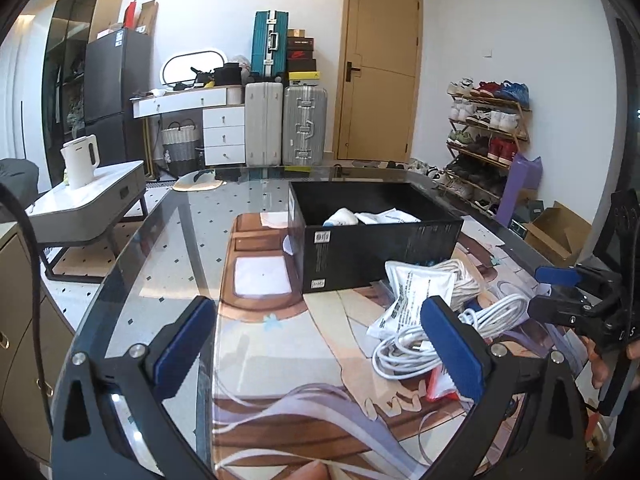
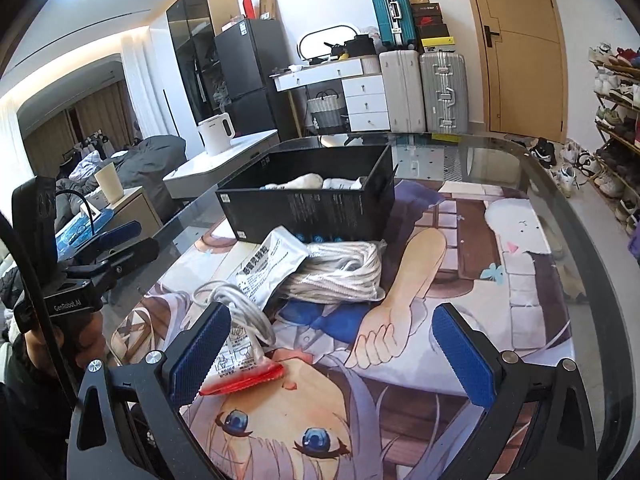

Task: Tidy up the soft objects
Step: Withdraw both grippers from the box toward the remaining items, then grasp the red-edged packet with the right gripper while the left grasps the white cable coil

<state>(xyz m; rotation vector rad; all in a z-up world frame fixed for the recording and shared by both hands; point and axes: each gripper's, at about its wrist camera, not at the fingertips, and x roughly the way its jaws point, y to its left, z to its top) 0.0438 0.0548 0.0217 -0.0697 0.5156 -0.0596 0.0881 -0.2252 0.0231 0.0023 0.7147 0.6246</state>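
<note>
Both the left gripper and right gripper hover spread and empty, the white cable bundle lying lower right of frame, by the left gripper's right finger.

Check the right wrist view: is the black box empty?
No, white soft items lie inside the black box, visible above its near wall.

Left claw, right claw: blk frames, blue pads, silver screws.
</note>
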